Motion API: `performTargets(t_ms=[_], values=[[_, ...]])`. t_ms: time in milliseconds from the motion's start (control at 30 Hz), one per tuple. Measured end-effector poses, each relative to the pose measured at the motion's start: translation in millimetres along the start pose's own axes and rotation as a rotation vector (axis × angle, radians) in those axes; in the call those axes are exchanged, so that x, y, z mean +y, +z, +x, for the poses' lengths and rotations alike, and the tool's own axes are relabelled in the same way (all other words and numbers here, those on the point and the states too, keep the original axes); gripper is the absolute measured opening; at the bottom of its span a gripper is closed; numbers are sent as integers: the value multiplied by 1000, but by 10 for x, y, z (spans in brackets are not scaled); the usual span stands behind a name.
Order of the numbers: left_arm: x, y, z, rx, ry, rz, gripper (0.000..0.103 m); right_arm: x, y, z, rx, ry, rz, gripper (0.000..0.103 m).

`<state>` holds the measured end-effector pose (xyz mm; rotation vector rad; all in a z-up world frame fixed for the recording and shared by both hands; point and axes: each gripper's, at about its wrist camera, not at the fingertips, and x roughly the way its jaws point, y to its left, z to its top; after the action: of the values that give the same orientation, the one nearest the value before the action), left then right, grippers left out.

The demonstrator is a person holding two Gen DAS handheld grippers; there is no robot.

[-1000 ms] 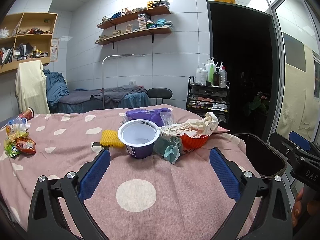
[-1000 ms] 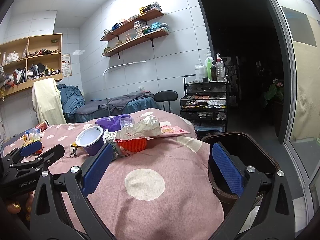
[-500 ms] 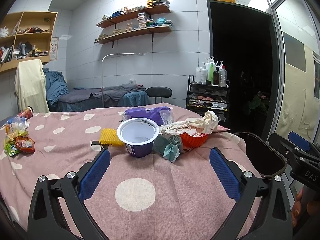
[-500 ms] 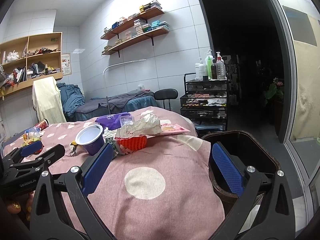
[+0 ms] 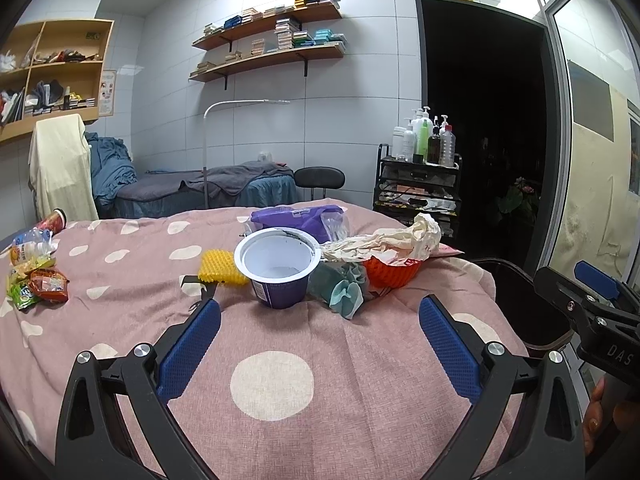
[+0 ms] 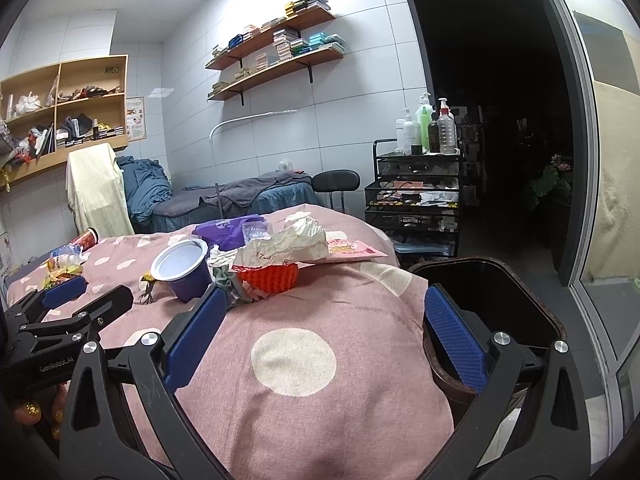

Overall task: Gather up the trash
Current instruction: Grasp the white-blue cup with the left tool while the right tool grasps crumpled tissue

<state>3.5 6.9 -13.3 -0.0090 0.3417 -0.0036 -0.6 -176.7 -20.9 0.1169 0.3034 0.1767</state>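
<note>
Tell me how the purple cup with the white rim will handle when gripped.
The purple cup looks empty and thin-walled, so it is probably light and may buckle under a hard squeeze. It leans on the soft cloth, so a push would likely tip it.

"GenRobot.AI" on left gripper (image 6: 64, 300); "DAS" on right gripper (image 5: 592, 300).

One cup (image 5: 277, 268), one bin (image 6: 496, 300), two shelves (image 5: 268, 46).

My left gripper (image 5: 320, 336) is held level, its blue-padded fingers (image 5: 188, 350) spread wide with nothing between them. My right gripper (image 6: 326, 334) sits just beside it, equally wide and empty.
</note>
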Motion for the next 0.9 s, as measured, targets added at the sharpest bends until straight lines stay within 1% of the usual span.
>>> performTargets(t_ms=[100,167,267,333,400,467,533,700,800,900], values=[[3,-1,41,18,-6,3,98,3,1,54,21,5,-4,98],[15,0,87,44,-17,3,98,4,5,128,51,18,-8,98],[50,-2,216,112,-37,2,98,26,25,276,109,41,-24,98],[89,-6,303,144,-41,3,98,55,41,395,155,59,-37,98],[141,5,385,173,-48,-8,98,79,49,487,183,73,-37,98],[226,28,479,204,-57,-33,98,97,78,591,214,100,-29,98],[309,70,537,219,-63,-58,98,108,130,688,234,125,-18,98],[547,234,702,244,-71,-142,97,154,307,907,247,156,1,98],[650,325,859,274,-85,-192,91,187,406,1137,299,177,27,98],[739,371,1041,321,-93,-239,85,191,491,1295,316,188,65,98]])
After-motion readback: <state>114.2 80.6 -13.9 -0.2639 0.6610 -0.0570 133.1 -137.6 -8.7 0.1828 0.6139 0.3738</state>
